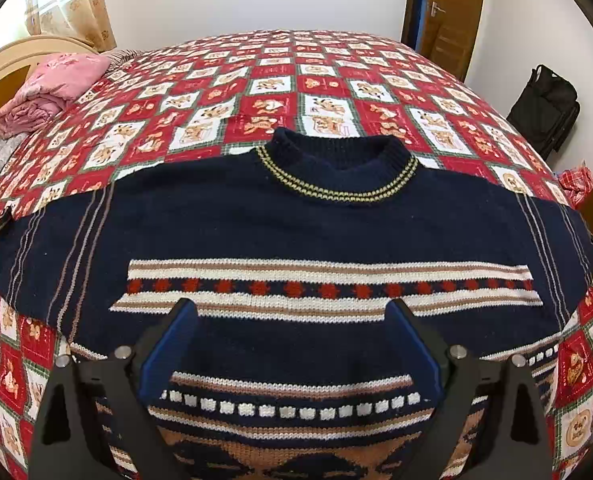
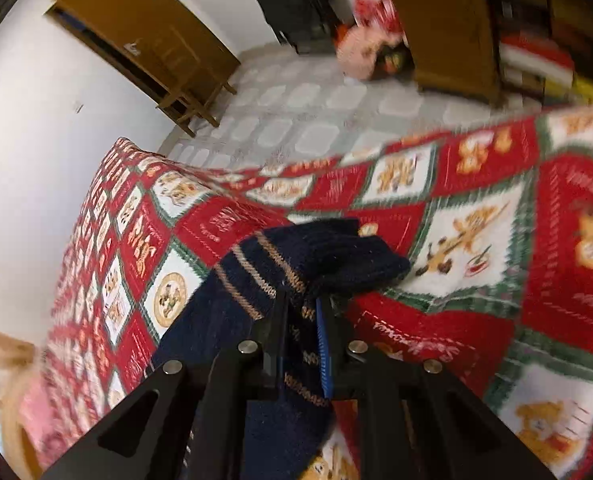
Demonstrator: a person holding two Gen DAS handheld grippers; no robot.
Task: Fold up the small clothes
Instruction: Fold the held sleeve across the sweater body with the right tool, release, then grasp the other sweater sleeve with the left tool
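Your left hand-held gripper (image 1: 290,312): fingers apart over sweater (image 1: 296,232), flat on bed (image 1: 296,80) | your right hand-held gripper (image 2: 302,300), right view only: clamped on sleeve cuff (image 2: 336,256) at 12 o'clock | quilt lettering blurred, unreadable

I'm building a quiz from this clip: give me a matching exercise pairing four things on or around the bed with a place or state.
Things:
1. Navy knitted sweater with striped bands
2. Pink folded blanket
3. Left tongs
4. Right tongs

Places or states:
A. Open above the sweater's body
B. Spread flat on the red patchwork bedspread
C. Shut on the sweater's striped navy sleeve
D. By the wooden headboard

Pairs: 1-B, 2-D, 3-A, 4-C
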